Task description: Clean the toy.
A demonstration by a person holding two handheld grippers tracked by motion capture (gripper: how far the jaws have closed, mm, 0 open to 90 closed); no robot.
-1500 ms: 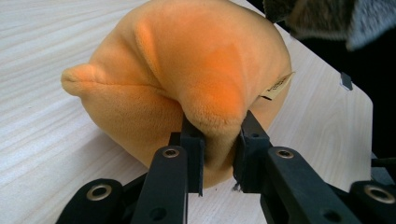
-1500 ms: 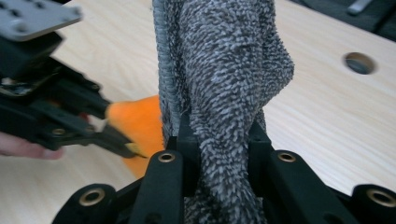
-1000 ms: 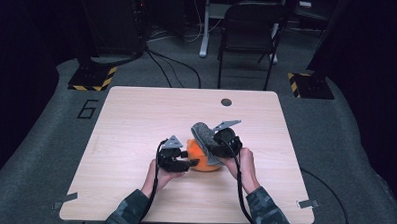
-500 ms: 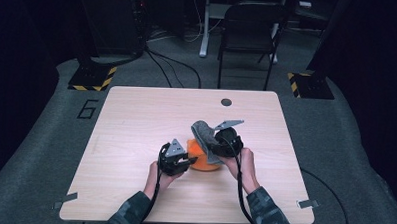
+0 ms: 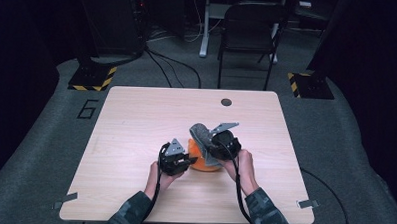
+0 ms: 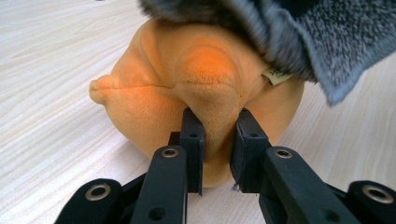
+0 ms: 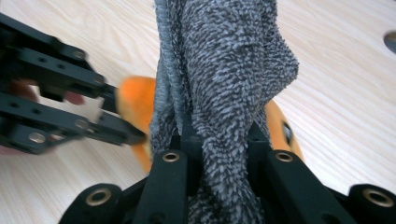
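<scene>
An orange plush toy (image 5: 201,161) (image 6: 196,93) lies on the wooden table (image 5: 136,120), near its middle front. My left gripper (image 5: 185,160) (image 6: 217,140) is shut on a fold of the plush from the left. A grey fuzzy cloth (image 5: 201,134) (image 7: 224,70) hangs over the plush. My right gripper (image 5: 216,145) (image 7: 219,140) is shut on that cloth, bunched between its jaws, just right of the plush. In the right gripper view the left gripper (image 7: 112,116) reaches in from the left to the orange plush (image 7: 135,102).
A small dark round hole (image 5: 226,102) marks the table's far side. Behind the table stand a black folding chair (image 5: 249,33), cables on the floor and yellow-black striped bases (image 5: 92,78). Bare wood lies left and right of the hands.
My left gripper has slid slightly right, closer against the plush. The right gripper and cloth have barely shifted.
</scene>
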